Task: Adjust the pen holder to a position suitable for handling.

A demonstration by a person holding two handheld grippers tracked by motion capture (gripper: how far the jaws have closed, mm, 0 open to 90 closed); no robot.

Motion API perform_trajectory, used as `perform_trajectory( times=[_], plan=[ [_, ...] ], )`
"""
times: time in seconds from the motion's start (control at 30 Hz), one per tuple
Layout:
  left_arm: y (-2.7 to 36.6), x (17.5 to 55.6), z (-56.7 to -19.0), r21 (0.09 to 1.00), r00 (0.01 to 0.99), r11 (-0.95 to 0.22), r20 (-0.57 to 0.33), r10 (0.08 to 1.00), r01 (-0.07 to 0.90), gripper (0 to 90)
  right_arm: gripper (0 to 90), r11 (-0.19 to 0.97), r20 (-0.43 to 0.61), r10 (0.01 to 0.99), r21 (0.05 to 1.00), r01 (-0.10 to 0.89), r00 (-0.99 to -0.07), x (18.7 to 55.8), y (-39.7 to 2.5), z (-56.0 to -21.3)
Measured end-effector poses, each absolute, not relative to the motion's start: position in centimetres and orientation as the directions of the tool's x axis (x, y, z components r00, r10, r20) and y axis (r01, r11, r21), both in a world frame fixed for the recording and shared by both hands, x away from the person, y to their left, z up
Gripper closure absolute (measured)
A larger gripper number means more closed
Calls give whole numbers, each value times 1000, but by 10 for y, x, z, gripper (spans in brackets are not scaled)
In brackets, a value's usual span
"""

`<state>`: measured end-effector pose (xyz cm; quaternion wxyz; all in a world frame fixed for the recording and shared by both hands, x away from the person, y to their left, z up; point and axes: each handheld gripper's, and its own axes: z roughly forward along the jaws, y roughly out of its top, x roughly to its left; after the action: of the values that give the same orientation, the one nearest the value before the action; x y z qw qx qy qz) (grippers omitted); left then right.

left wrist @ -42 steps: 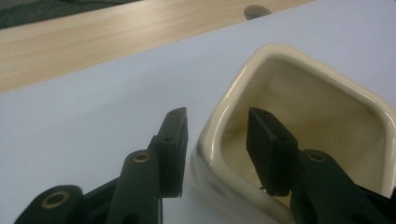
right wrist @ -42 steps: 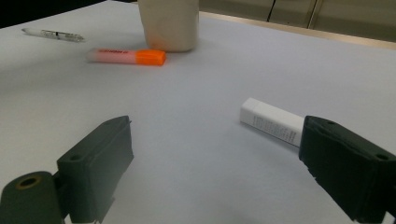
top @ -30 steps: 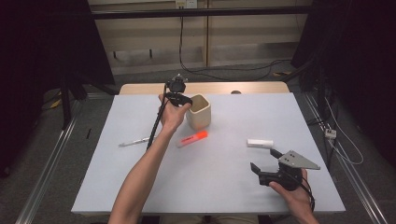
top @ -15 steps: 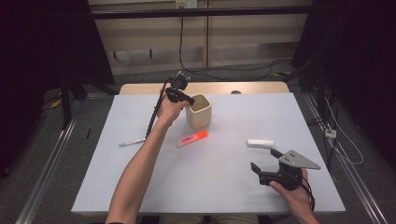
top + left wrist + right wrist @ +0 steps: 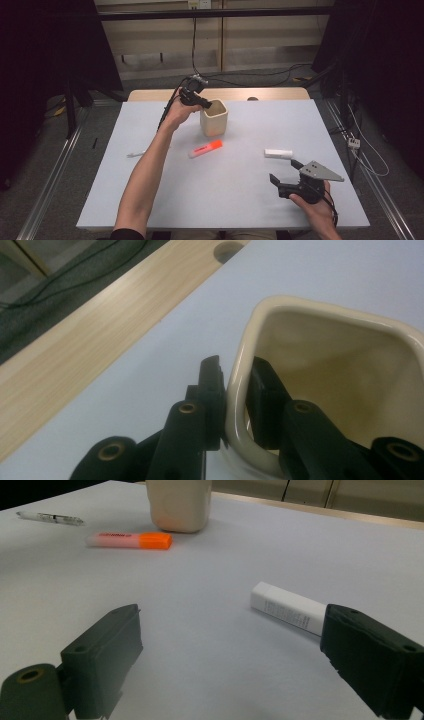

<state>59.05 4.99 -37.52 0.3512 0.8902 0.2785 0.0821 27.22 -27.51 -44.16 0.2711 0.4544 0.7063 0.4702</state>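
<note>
Little has moved since earlier: from above, the left gripper (image 5: 209,104) stays clamped on the cream cup's (image 5: 215,119) rim. Its own view shows seemingly nothing inside. Spread right gripper (image 5: 227,667) jaws are seen, white tube (image 5: 289,608) and highlighter (image 5: 131,540) lying ahead.

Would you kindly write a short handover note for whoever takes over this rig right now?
Left gripper: shut on the rim of the cream square ceramic cup, one jaw inside, one outside; cup upright at the table's far middle.
Right gripper: open, holding nothing, low over the near right of the white table.
On the table: orange highlighter, white rectangular tube just beyond the right gripper, clear pen.
Done: cup gripped. Left: nothing is inside the cup yet, judging by the left gripper view.
</note>
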Motion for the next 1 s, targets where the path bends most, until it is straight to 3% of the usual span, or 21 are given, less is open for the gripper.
perform_trajectory(
  times=[0.1, 0.23, 0.3, 0.37, 0.5, 0.67, 1.0],
  plan=[
    [49, 586, -371, 645, 825, -618, -35, 563, 449, 801, 94, 143, 46, 898, 910, 388, -438, 272, -275, -442],
    [50, 580, -368, 645, 769, -552, -86, 634, 527, 761, 93, 146, 45, 897, 910, 389, -440, 272, -273, -442],
    [53, 576, -366, 639, 713, -492, -129, 689, 591, 693, 94, 152, 40, 895, 910, 386, -445, 271, -272, -441],
    [56, 571, -366, 626, 653, -443, -143, 744, 642, 570, 94, 156, 37, 893, 910, 383, -449, 270, -271, -441],
    [59, 559, -371, 621, 554, -332, -202, 808, 711, 495, 93, 155, 39, 892, 910, 386, -450, 271, -271, -441],
    [54, 552, -376, 612, 455, -227, -246, 856, 758, 506, 93, 162, 33, 889, 911, 380, -458, 272, -269, -441],
    [37, 542, -374, 604, 384, -221, -153, 911, 765, 622, 93, 162, 33, 889, 911, 380, -458, 271, -270, -441]
  ],
)
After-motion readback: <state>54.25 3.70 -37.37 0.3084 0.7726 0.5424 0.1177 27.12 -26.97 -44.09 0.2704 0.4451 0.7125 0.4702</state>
